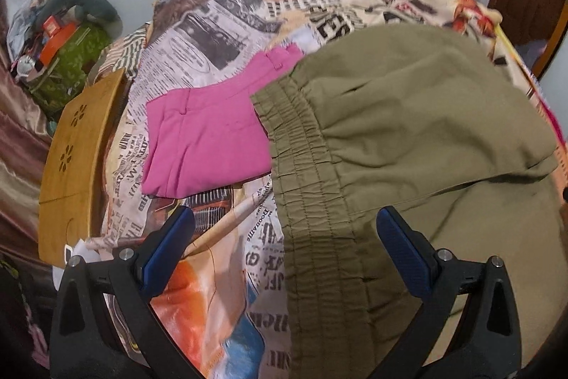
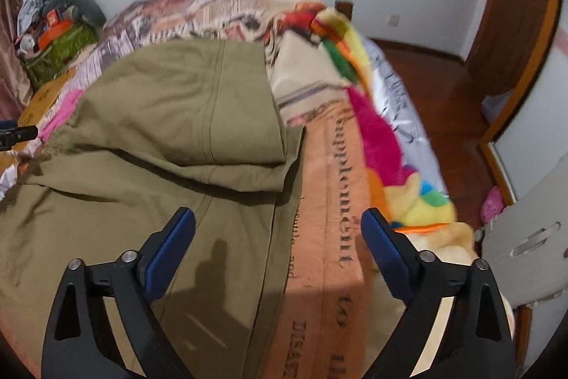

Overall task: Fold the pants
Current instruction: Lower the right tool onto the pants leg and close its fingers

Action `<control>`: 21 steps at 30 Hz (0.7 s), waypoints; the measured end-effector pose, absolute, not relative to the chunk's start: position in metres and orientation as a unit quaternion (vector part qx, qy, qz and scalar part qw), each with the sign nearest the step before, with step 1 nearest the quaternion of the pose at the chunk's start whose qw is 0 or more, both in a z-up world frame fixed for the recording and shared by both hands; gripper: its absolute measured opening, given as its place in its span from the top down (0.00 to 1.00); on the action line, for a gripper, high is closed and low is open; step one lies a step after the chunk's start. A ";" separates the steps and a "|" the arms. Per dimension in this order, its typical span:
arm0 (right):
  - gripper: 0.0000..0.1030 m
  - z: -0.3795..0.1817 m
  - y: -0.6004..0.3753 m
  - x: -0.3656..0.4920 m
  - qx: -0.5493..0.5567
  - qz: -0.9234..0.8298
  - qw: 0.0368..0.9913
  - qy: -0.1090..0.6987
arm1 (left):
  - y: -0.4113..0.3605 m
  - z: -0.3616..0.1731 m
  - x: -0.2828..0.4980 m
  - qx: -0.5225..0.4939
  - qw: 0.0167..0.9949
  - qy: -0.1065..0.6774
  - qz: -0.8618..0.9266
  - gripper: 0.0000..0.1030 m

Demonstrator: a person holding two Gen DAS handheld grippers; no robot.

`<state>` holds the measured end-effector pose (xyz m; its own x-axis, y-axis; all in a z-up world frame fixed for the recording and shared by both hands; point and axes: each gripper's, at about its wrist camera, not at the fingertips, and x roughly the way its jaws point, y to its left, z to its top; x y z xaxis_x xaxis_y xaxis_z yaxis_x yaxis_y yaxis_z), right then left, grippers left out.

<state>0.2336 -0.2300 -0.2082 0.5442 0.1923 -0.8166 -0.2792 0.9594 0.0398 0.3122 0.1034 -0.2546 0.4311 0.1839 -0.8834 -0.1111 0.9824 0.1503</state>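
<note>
- The olive pants (image 1: pixel 408 116) lie on the bed, partly folded, one layer doubled over the rest.
- They look soft and light to me; I judge the gathered elastic waistband (image 1: pixel 309 173) the firmest place to pinch.
- My left gripper (image 1: pixel 284 229) hovers spread wide over that waistband, holding nothing.
- My right gripper (image 2: pixel 278 229) hangs released above the cloth edge.
- Folded pink pants (image 1: pixel 209 130) sit just beside, on the newspaper-print bedspread (image 1: pixel 220 23).

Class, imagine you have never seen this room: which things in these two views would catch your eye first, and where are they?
The olive-green pants dominate, spread over the newspaper-print bedspread with one part folded back over the rest. Beside their elastic waistband lies a bright pink folded garment. Both the left gripper and right gripper hover open above the cloth, holding nothing.
</note>
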 end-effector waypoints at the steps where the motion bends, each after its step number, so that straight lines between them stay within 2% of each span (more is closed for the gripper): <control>1: 0.17 -0.212 -0.230 0.238 -0.044 0.138 0.874 0.464 | 0.105 -0.259 0.316 0.035 0.842 0.532 0.084 0.00; 3: 0.27 -0.219 -0.231 0.244 -0.031 0.147 0.867 0.476 | 0.107 -0.265 0.320 0.031 0.837 0.541 0.078 0.00; 8: 0.47 -0.234 -0.229 0.257 0.007 0.177 0.846 0.502 | 0.109 -0.280 0.327 0.030 0.828 0.557 0.065 0.00; 11: 0.47 -0.237 -0.227 0.258 0.003 0.185 0.846 0.500 | 0.108 -0.291 0.328 0.028 0.821 0.568 0.052 0.00; 13: 0.48 -0.238 -0.224 0.261 -0.004 0.191 0.843 0.502 | 0.105 -0.298 0.327 0.028 0.817 0.575 0.044 0.05; 16: 0.57 -0.243 -0.219 0.261 -0.023 0.194 0.840 0.506 | 0.104 -0.302 0.324 0.021 0.820 0.571 0.039 0.07; 20: 0.84 -0.247 -0.217 0.266 -0.042 0.181 0.836 0.516 | 0.107 -0.304 0.320 -0.001 0.821 0.569 0.031 0.16; 21: 0.85 -0.247 -0.217 0.266 -0.045 0.183 0.835 0.518 | 0.106 -0.304 0.318 0.003 0.823 0.566 0.034 0.17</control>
